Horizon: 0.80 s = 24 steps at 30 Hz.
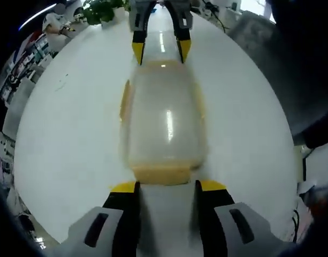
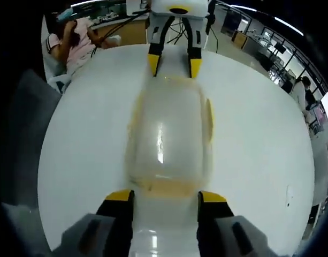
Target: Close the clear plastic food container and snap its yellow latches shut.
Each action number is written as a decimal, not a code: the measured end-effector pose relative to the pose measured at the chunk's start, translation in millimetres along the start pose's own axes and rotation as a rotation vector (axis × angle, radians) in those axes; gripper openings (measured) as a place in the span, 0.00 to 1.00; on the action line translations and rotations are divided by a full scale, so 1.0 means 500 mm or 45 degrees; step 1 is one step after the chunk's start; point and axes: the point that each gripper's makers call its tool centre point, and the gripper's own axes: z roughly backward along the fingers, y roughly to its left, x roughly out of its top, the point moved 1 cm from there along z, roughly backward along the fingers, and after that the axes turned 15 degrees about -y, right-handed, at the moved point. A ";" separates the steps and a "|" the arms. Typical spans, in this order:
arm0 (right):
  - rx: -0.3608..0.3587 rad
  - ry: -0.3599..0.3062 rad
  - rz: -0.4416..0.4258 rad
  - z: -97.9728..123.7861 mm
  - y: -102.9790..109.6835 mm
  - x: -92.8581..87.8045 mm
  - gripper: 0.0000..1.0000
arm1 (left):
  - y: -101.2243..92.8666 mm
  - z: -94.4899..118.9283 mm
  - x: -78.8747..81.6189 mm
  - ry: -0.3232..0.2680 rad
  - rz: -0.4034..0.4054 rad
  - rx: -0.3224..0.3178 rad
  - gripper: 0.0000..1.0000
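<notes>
White round table in an office, clear plastic food container lying between two facing grippers.

Left gripper view: desks and a potted plant behind the table; the container sits mid-table, blurred, lid on, yellow latches along its long sides and a yellow end latch just ahead of the left gripper, jaws spread apart, gripping nothing; the right gripper faces it at the container's far end, jaws parted too. Right gripper view: a seated person and desks beyond the table; container centered, side latch visible; right gripper at the near end, jaws apart and empty; left gripper at the far end, tips just at the container's edge; contact can't be judged.
</notes>
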 end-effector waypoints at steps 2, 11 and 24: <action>-0.002 0.004 -0.021 -0.006 -0.001 0.000 0.44 | -0.002 -0.005 0.005 -0.021 -0.018 -0.013 0.31; 0.044 -0.015 -0.048 -0.009 -0.002 0.006 0.38 | -0.015 -0.016 0.020 -0.011 -0.013 -0.053 0.41; 0.032 -0.028 -0.071 -0.009 -0.004 0.006 0.38 | 0.004 -0.008 0.024 -0.049 0.023 0.073 0.40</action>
